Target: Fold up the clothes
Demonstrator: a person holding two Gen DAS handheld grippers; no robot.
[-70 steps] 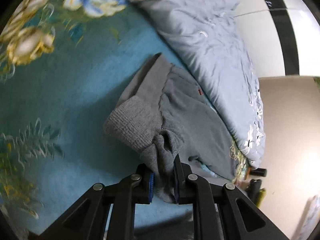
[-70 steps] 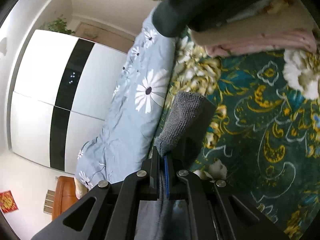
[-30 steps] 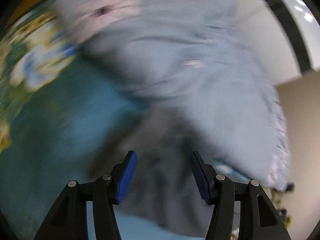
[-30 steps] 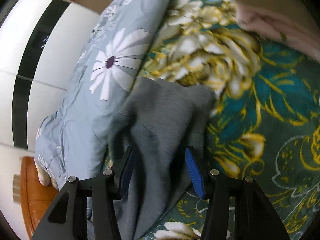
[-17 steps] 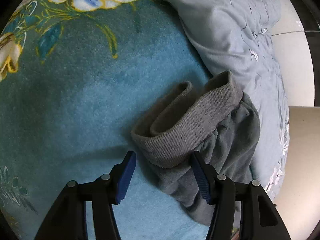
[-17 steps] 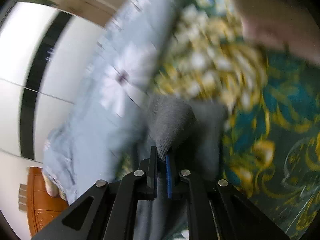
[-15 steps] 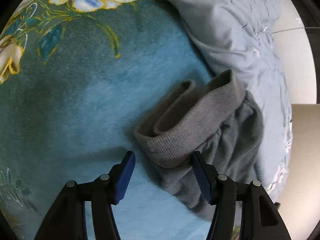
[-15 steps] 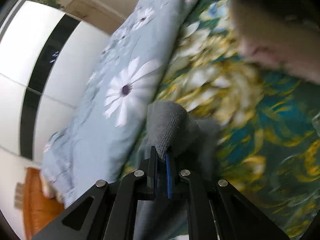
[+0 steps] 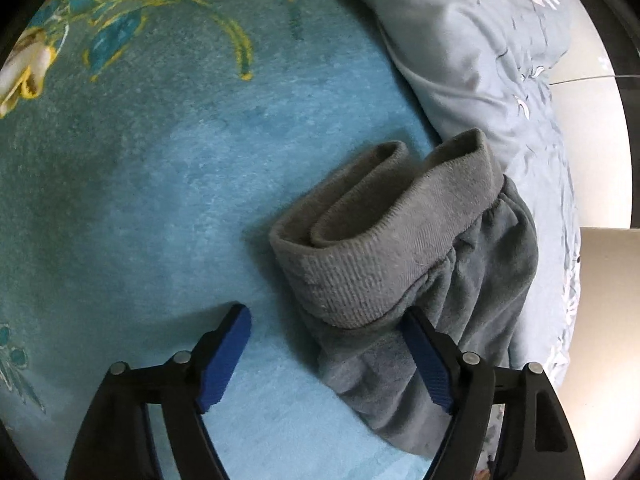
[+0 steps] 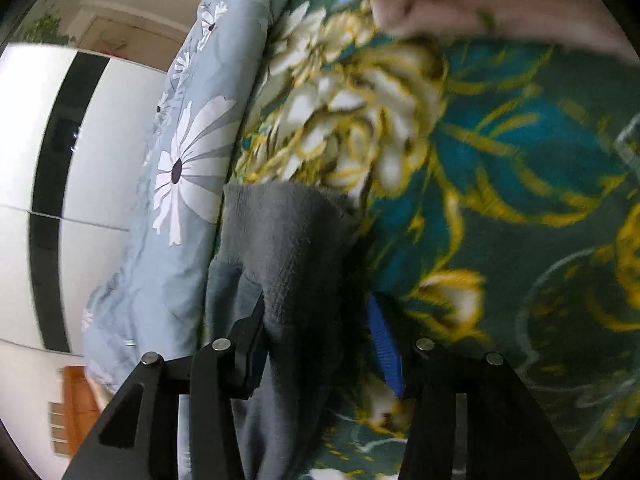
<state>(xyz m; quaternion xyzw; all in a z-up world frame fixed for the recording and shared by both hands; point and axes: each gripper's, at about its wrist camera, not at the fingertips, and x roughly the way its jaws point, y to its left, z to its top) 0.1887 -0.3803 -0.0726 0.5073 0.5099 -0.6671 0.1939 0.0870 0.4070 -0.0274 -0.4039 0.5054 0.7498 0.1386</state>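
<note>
A grey garment [image 9: 404,256] with a ribbed waistband lies folded on the teal floral blanket [image 9: 152,184]. In the left wrist view my left gripper [image 9: 328,352] is open, its jaws on either side of the garment's near end, not closed on it. In the right wrist view the same grey garment [image 10: 288,248] lies between the jaws of my right gripper [image 10: 320,340], which is open; the cloth rests against the left finger.
A light blue quilt with white daisies [image 9: 480,60] lies along the garment's far side, also seen in the right wrist view [image 10: 176,184]. Folded pink and beige clothes [image 10: 480,4] sit at the top right. A white and black wardrobe [image 10: 52,128] stands behind.
My right gripper has opened and let go of the grey garment, which now lies on the blanket. My left gripper stays open and has edged closer to the garment.
</note>
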